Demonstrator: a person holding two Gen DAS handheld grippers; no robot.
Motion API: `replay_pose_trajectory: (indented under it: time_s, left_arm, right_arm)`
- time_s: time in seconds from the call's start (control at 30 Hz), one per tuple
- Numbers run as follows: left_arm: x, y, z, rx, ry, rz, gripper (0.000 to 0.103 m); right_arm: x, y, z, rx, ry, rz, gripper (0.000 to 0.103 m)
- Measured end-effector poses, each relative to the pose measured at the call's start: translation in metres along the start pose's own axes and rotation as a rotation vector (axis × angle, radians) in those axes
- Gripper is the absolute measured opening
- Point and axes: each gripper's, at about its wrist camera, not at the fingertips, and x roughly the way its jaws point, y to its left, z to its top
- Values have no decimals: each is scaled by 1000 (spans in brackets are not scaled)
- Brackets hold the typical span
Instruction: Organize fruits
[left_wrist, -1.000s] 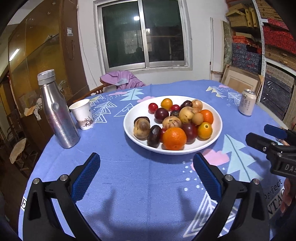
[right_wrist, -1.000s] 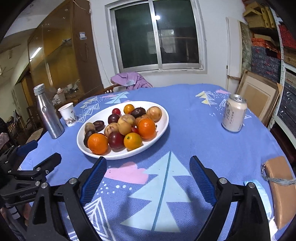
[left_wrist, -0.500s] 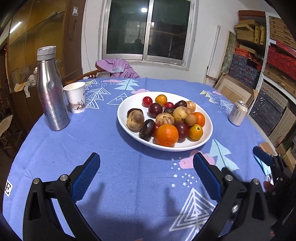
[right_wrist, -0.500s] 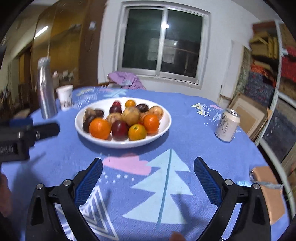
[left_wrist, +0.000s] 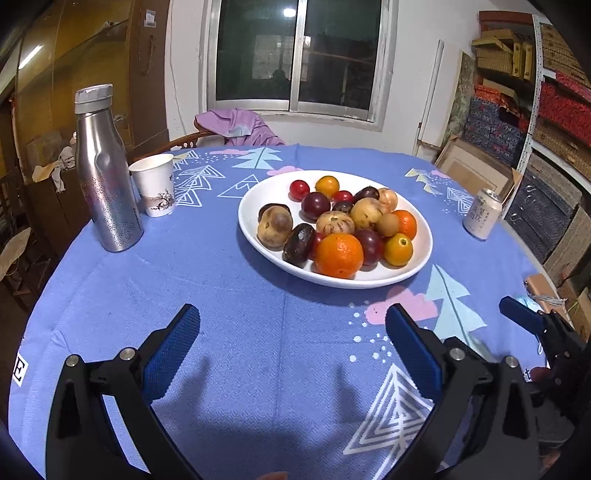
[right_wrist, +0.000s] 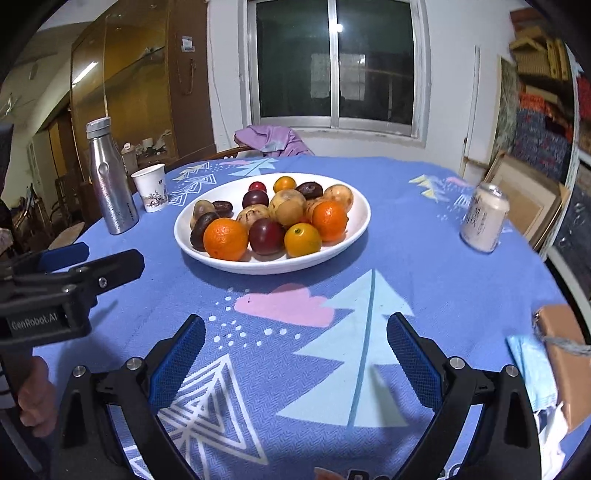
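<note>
A white plate (left_wrist: 258, 195) (right_wrist: 354, 232) in the middle of the blue tablecloth holds several fruits: a big orange (left_wrist: 339, 254) (right_wrist: 225, 239) at the front, dark plums (right_wrist: 266, 236), brown round fruits (left_wrist: 275, 231) and small red ones (left_wrist: 299, 189). My left gripper (left_wrist: 291, 350) hovers open over the cloth, short of the plate, with nothing between its blue pads. My right gripper (right_wrist: 295, 354) is also open and holds nothing, to the plate's near right. Each gripper shows at the edge of the other's view: the right gripper (left_wrist: 532, 325), the left gripper (right_wrist: 74, 266).
A steel bottle (left_wrist: 105, 173) (right_wrist: 109, 181) and a paper cup (left_wrist: 155, 184) (right_wrist: 150, 187) stand left of the plate. A drink can (left_wrist: 484, 214) (right_wrist: 484, 219) stands at the right. A brown parcel (right_wrist: 565, 358) lies at the table's right edge. A chair with purple cloth (left_wrist: 236, 125) is behind.
Both grippers have drawn back and risen a little, so the plate sits farther off in both views. Both stay open. The fruits have not moved.
</note>
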Motion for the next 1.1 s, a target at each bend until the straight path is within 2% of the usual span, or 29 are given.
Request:
replay_pose_trajectory:
  time_s: [0.2, 0.27, 0.4, 0.53, 0.6, 0.73, 0.83, 1.1]
  left_arm:
    - [0, -13, -11, 37, 10, 31, 99]
    - [0, -15, -14, 27, 11, 40, 99]
    - [5, -10, -17, 0, 47, 20, 99]
    - [10, -5, -21, -4, 60, 86, 99]
    - [14, -2, -22, -1, 69, 129, 99]
    - [14, -8, -24, 22, 75, 95, 99]
    - [7, -15, -24, 47, 45, 90, 99]
    - [0, -10, -19, 13, 24, 74, 99]
  right_arm:
    - [24, -17, -4, 117, 187, 33, 100]
    - [26, -15, -6, 108, 205, 16, 100]
    - [22, -7, -4, 58, 184, -36, 100]
    - [16, -8, -2, 30, 149, -105, 100]
    - [8, -18, 3, 77, 106, -87, 100]
    - [-1, -27, 7, 127, 64, -19, 100]
    - [0, -21, 8, 97, 70, -33, 100]
    - [-4, -14, 7, 71, 51, -23, 100]
